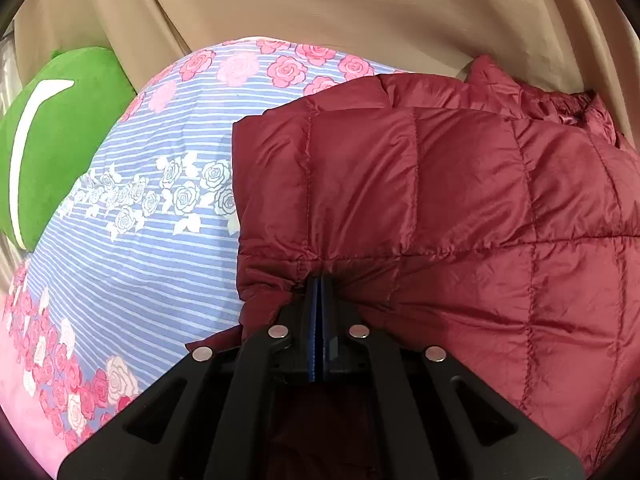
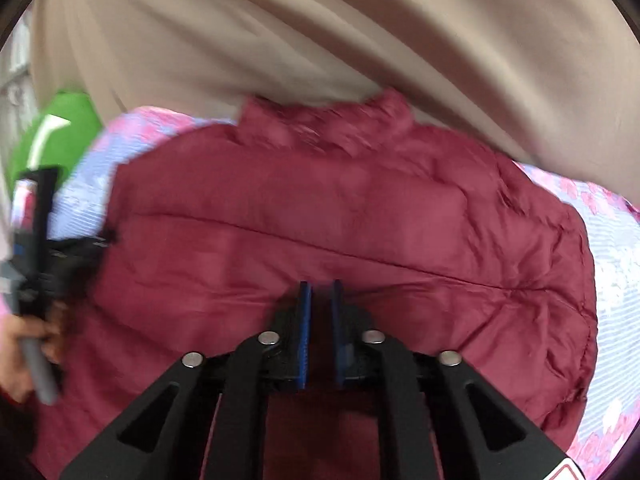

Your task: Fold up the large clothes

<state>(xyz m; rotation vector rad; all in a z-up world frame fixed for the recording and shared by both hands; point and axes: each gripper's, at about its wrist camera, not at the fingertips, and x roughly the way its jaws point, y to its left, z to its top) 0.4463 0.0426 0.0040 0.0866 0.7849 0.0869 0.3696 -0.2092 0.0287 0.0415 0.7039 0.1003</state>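
Observation:
A dark red quilted puffer jacket point(image 1: 460, 200) lies on a flowered, blue-striped bed sheet point(image 1: 132, 272). My left gripper point(image 1: 319, 280) is shut on a gathered fold at the jacket's left edge, with fabric bunched around the blue pads. In the right wrist view the jacket point(image 2: 320, 208) spreads wide, its collar at the far side. My right gripper point(image 2: 320, 286) hovers over the jacket's near middle with its jaws slightly apart and nothing between them. The left gripper point(image 2: 44, 248) and the hand holding it show at the left edge of that view.
A green plush cushion point(image 1: 56, 136) lies at the sheet's far left; it also shows in the right wrist view point(image 2: 60, 132). A beige curtain point(image 1: 360, 4) hangs behind the bed. The sheet point(image 2: 616, 248) extends right of the jacket.

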